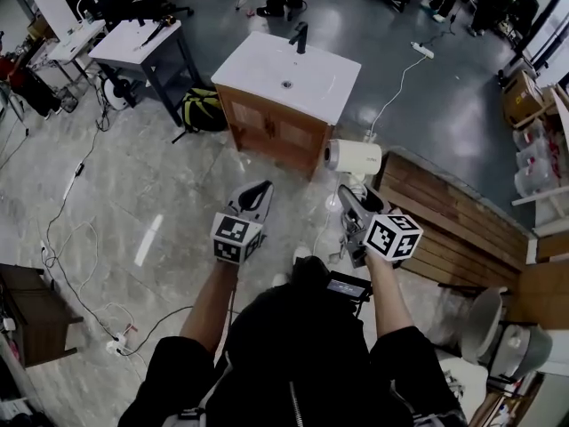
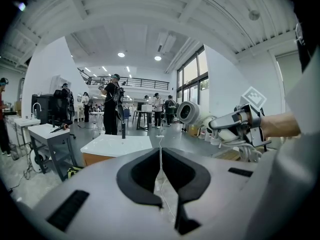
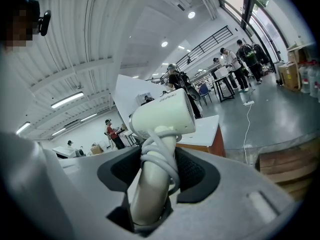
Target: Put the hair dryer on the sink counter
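Observation:
A cream hair dryer (image 1: 353, 158) (image 3: 162, 115) stands upright in my right gripper (image 1: 356, 201) (image 3: 155, 179), which is shut on its handle, the cord wound round it. The same hair dryer (image 2: 192, 113) shows at the right of the left gripper view. My left gripper (image 1: 256, 196) (image 2: 160, 176) is shut with nothing between its jaws. The white sink counter (image 1: 289, 74) (image 2: 117, 145) (image 3: 202, 129) on a wooden cabinet lies ahead, with a black tap (image 1: 300, 36) at its far edge. Both grippers are held short of it, above the floor.
A white table (image 1: 133, 41) with dark legs stands left of the sink, a yellow-black bag (image 1: 201, 110) between them. A wooden platform (image 1: 453, 216) runs at the right. Cables (image 1: 71, 238) trail over the floor at left. People stand at the back (image 2: 111, 104).

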`<state>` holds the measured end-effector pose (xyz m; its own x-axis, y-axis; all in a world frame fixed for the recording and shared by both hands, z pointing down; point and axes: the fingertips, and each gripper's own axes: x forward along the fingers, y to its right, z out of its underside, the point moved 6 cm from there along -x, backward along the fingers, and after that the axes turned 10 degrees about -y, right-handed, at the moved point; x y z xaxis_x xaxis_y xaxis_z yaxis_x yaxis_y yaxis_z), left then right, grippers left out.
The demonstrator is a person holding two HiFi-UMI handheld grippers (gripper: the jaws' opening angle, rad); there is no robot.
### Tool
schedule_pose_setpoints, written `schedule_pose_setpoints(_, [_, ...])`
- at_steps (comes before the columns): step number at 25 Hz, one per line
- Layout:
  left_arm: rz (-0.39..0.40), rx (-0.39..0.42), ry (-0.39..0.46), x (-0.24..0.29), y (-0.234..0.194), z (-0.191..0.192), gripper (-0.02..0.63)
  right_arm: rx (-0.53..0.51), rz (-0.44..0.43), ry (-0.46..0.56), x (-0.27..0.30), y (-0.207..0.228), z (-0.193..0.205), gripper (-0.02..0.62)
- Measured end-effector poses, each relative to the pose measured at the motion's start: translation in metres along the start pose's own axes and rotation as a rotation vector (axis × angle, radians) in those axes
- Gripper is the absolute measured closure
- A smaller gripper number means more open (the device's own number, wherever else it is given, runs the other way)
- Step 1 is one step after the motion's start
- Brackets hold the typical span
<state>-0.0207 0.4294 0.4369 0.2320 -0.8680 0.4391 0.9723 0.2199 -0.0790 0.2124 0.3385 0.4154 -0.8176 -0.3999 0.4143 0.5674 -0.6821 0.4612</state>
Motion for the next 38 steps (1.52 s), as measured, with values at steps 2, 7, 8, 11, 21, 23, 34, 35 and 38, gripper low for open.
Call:
schedule_pose_setpoints(2, [0.004, 0.002, 0.003, 0.004, -0.002, -0.002, 0.588, 0.004, 0.011, 0.004, -0.001, 0.004, -0.001, 0.385])
schedule_pose_setpoints(7, [0.017, 0.013, 0.000, 0.016, -0.006, -0.006, 0.588, 0.000, 0.030, 0.007, 0.001, 0.013, -0.007, 0.394])
schedule_pose_setpoints(8, [0.021, 0.015, 0.001, 0.020, -0.008, -0.007, 0.588, -0.007, 0.032, 0.006, 0.004, 0.015, -0.008, 0.397])
schedule_pose_setpoints(11, [0.028, 0.007, 0.010, 0.032, -0.015, -0.012, 0.588, 0.034, -0.019, 0.061, 0.018, 0.016, -0.012, 0.402])
schedule_pose_setpoints(21, [0.017, 0.030, 0.011, 0.071, -0.047, -0.027, 0.588, 0.069, -0.058, 0.104, 0.062, 0.043, -0.042, 0.402])
schedule_pose_setpoints(23, [0.010, 0.028, -0.003, 0.081, -0.055, -0.027, 0.588, 0.072, -0.060, 0.097, 0.071, 0.050, -0.047, 0.402])
schedule_pose_setpoints(34, [-0.005, 0.022, -0.022, 0.126, -0.088, -0.051, 0.588, 0.094, -0.064, 0.092, 0.115, 0.085, -0.085, 0.402])
schedule_pose_setpoints(35, [-0.007, 0.019, -0.025, 0.130, -0.091, -0.052, 0.588, 0.099, -0.065, 0.094, 0.119, 0.088, -0.088, 0.402])
schedule_pose_setpoints(38, [-0.010, 0.011, -0.035, 0.144, -0.102, -0.053, 0.588, 0.107, -0.067, 0.090, 0.133, 0.098, -0.097, 0.402])
